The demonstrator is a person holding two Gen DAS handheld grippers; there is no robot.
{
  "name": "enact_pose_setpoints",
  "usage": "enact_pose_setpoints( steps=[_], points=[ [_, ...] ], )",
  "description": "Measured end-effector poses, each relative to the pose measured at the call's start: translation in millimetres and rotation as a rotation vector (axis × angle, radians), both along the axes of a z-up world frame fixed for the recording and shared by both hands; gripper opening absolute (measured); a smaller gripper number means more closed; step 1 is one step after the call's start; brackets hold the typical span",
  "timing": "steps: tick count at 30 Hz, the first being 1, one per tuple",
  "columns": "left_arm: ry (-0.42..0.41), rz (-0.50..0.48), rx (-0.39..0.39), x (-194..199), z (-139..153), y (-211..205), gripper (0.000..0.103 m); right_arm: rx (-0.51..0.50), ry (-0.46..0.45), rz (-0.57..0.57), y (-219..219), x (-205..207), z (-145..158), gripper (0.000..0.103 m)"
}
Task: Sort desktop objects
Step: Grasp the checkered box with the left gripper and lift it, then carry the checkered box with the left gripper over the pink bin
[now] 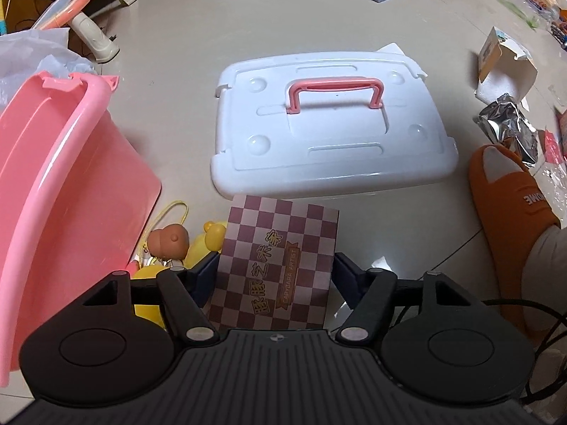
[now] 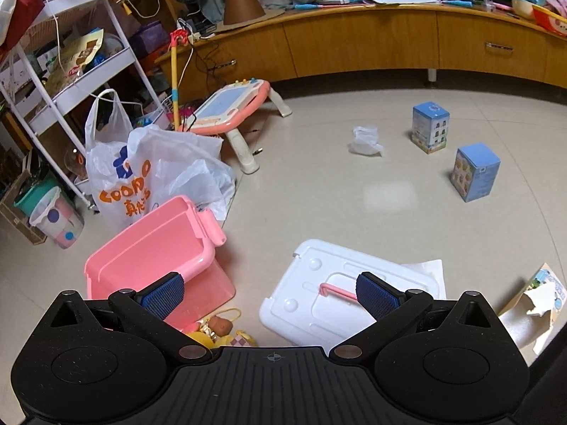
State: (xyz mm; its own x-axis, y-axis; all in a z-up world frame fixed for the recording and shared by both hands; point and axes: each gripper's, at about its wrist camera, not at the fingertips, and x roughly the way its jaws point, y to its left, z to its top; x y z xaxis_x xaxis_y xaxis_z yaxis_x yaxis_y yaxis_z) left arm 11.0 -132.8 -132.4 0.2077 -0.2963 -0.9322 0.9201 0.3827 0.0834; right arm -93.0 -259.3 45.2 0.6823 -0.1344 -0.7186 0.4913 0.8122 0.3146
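Lid beyond checkered box, toys seemingly beside

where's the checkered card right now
In the left wrist view the checkered card sits low and central, between the fingers of the left gripper, just in front of the white lid and right of the pink bin.

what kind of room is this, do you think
Most likely a family living room with a child in the home, and the sorting happens on its tiled floor. A long wooden cabinet lines the wall, a drawing board stands nearby, and a white cart holds snacks.
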Motion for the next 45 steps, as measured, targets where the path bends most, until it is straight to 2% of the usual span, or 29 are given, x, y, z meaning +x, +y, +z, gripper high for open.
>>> enact_pose_setpoints(
  steps=[8, 13, 22, 34, 40, 45],
  points=[
    [0.037, 0.085, 0.008, -7, 4, 2, 0.066, -0.002, 0.002, 0.008, 2, -1, -2, 0.103],
    [0.063, 0.133, -0.003, -15, 18, 10, 0.066, -0.016, -0.009, 0.014, 1, -3, 2, 0.103],
    [-0.002, 0.254, -0.035, -22, 63, 28, 0.065, -0.031, -0.032, 0.012, 0, -11, 9, 0.103],
    [-0.075, 0.477, -0.158, -8, 137, 61, 0.064, -0.026, -0.07, 0.009, -2, -23, 20, 0.103],
    [-0.076, 0.689, -0.281, 25, 178, 87, 0.064, -0.01, -0.083, 0.027, -1, -26, 25, 0.103],
    [-0.134, 0.801, -0.317, 60, 202, 102, 0.064, 0.01, -0.08, 0.032, 1, -24, 26, 0.103]
  ],
)
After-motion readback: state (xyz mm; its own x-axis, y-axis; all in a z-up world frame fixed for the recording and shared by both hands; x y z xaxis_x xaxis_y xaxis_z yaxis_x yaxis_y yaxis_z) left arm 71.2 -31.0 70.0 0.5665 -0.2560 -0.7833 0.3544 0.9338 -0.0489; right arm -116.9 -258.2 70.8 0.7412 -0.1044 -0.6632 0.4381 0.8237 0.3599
